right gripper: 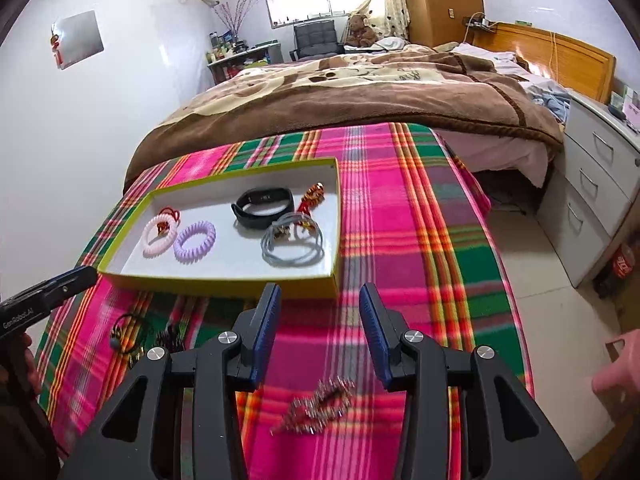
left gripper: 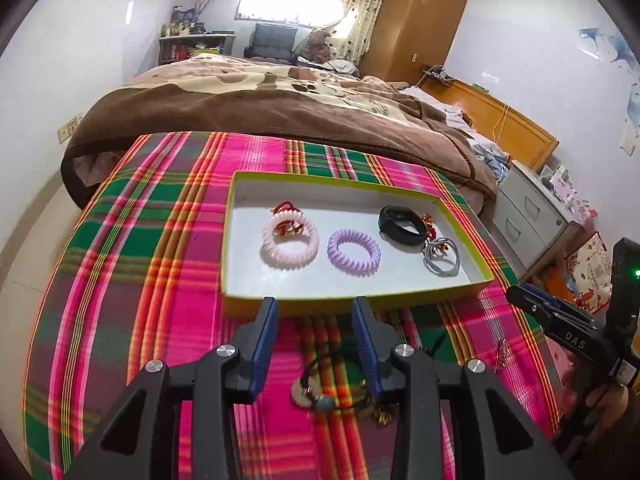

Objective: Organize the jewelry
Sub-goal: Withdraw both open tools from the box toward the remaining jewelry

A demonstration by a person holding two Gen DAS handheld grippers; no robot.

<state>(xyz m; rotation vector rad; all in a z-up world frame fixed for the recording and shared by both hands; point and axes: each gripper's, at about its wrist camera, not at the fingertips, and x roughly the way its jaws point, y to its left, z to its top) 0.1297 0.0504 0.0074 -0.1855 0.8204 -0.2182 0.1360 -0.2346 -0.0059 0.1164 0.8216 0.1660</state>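
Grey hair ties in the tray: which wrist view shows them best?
The right wrist view: the grey hair ties lie close and large, their loops distinct, near the tray's right wall. In the left wrist view they look smaller, squeezed into the tray's right corner beside the black band.

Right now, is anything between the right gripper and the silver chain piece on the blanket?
Nothing visible. The right gripper is open and empty, and the silver chain piece lies on the plaid blanket below its fingers, in front of the tray.
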